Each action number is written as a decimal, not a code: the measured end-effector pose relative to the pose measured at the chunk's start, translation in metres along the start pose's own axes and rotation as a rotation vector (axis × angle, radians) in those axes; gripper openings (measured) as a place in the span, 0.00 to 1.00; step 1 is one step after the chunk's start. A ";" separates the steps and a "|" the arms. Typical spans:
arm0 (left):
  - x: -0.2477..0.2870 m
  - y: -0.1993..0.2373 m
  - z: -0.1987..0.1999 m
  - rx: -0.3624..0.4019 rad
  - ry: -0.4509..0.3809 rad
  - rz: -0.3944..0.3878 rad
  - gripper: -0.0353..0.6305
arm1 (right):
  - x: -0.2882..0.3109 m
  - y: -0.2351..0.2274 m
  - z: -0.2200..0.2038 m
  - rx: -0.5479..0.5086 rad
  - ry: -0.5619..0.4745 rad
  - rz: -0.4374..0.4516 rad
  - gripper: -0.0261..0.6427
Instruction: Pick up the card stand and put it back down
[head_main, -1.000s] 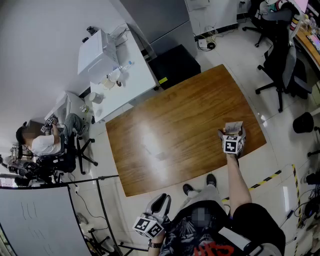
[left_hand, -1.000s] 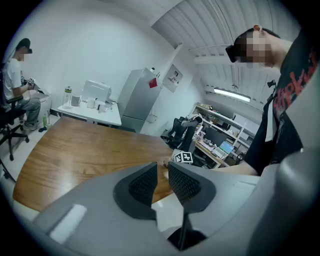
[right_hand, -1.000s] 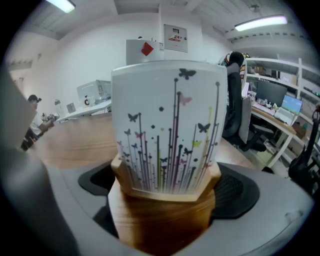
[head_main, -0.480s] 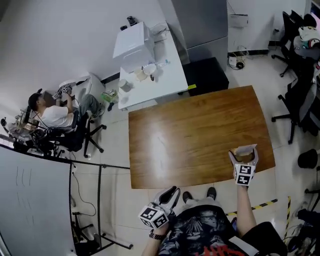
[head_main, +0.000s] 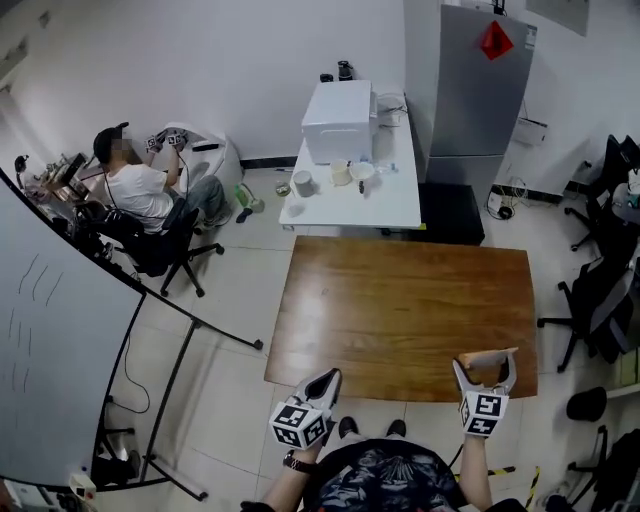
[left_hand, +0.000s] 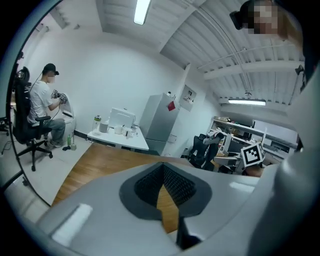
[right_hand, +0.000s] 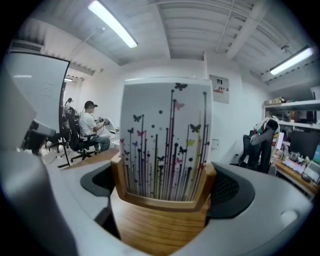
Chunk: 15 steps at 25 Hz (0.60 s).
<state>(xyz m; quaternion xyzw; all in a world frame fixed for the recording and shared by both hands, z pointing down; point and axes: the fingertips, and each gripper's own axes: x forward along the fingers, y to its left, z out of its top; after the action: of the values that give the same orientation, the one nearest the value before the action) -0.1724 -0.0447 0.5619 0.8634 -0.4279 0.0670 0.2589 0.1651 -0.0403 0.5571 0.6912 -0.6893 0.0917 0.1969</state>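
the card stand (right_hand: 159, 220) was a small wooden block with a slot, and a white card (right_hand: 165, 135) printed with thin coloured stems and butterflies stood upright in that slot. seen from the head view, the card stand (head_main: 488, 355) was over the near right corner of the tabletop (head_main: 400, 300), close to the near edge. whether it was resting on the wood or lifted just clear of it could not be told.

the right tool (right_hand: 162, 186) was clenched on the stand, with one dark pad against each side of the wooden block. in the head view the right tool (head_main: 486, 366) reached in across the near edge, its marker cube (head_main: 485, 410) hanging just off the tabletop.

the left tool (head_main: 328, 378) was held off the tabletop, just outside the near edge and towards the near left corner. its own view showed the left tool (left_hand: 163, 172) with its jaws closed tip to tip and nothing between them.

beyond the far edge stood a white table (head_main: 350, 195) carrying a white box (head_main: 338, 120) and some cups, with a grey cabinet (head_main: 470, 90) beside it. a seated person (head_main: 140, 190) was well off past the far left corner.
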 end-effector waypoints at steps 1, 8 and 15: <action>-0.003 0.005 0.003 0.007 -0.001 0.003 0.05 | -0.003 0.006 0.004 -0.021 -0.001 0.003 0.85; -0.015 0.010 0.006 0.066 0.003 -0.004 0.05 | -0.014 0.026 0.013 -0.045 -0.023 0.008 0.85; -0.017 0.012 0.006 0.053 -0.002 0.000 0.05 | -0.014 0.037 0.014 -0.045 -0.036 0.014 0.85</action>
<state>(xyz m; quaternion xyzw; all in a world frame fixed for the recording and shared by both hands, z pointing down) -0.1934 -0.0414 0.5561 0.8699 -0.4263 0.0777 0.2354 0.1257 -0.0320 0.5441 0.6831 -0.6996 0.0651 0.1991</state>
